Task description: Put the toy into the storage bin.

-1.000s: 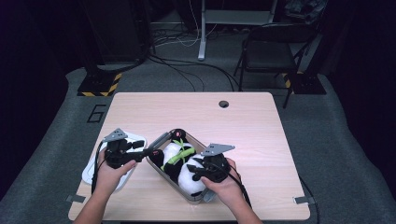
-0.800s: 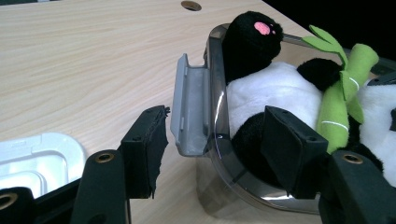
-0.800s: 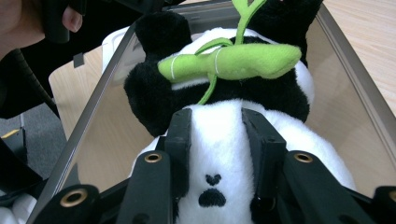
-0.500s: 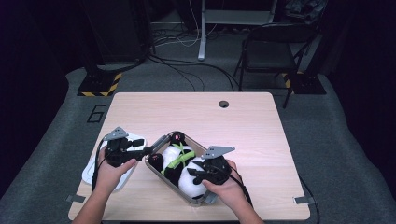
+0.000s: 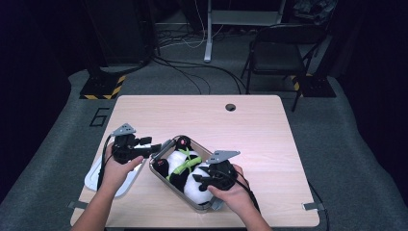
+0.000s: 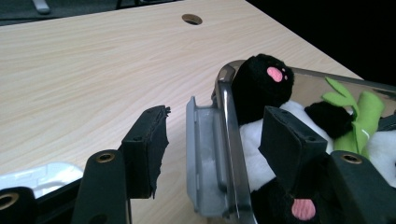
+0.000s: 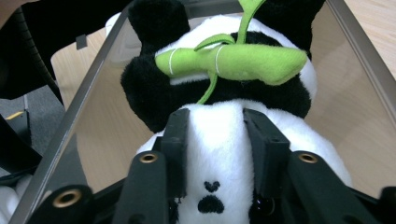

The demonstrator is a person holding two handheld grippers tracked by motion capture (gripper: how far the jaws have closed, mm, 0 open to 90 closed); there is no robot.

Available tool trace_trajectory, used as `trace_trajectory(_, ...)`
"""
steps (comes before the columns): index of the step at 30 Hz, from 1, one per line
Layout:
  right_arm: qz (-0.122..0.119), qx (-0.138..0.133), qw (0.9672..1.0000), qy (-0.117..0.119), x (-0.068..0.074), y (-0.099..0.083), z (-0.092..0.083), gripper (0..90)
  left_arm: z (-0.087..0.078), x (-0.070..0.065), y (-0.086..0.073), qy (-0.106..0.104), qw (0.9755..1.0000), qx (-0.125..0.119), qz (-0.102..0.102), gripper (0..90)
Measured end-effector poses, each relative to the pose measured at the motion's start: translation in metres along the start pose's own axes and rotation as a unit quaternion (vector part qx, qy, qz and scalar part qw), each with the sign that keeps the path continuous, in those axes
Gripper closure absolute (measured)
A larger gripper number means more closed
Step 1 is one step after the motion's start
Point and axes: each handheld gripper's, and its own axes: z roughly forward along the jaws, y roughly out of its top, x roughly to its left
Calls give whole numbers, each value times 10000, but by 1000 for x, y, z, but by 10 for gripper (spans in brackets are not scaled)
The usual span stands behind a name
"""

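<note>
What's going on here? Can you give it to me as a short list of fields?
Work: a plush panda lies in a metal tray on a wooden table
Left gripper: jaws open, one on each side of the tray's end wall and handle, not pressing
Right gripper: jaws on both sides of the panda's white head; they have just been opening
Panda holds: a green bamboo stalk
Beside tray: white lid

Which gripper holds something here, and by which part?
The right gripper pinches the plush panda by its white head; its jaws have just been opening. The left gripper holds nothing.
</note>
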Motion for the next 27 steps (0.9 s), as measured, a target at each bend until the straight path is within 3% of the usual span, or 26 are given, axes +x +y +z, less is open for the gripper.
trace_trajectory(8,-59,-175,9998,-103,3,0,-5,517,16,-5,18,-105,9997,-51,191,404)
trace_trajectory(13,-94,-282,9995,-134,3,0,-9,514,32,-9,28,-211,9978,24,625,402)
trace_trajectory(15,-68,-368,9992,-133,3,0,-13,529,37,-8,30,-234,9973,47,693,400)
trace_trajectory(20,46,-493,9987,-136,1,-1,-21,545,46,-2,34,-325,9974,-56,635,399)
trace_trajectory(27,127,-573,9977,-329,-2,-7,-31,543,59,-3,34,-435,9964,38,721,426)
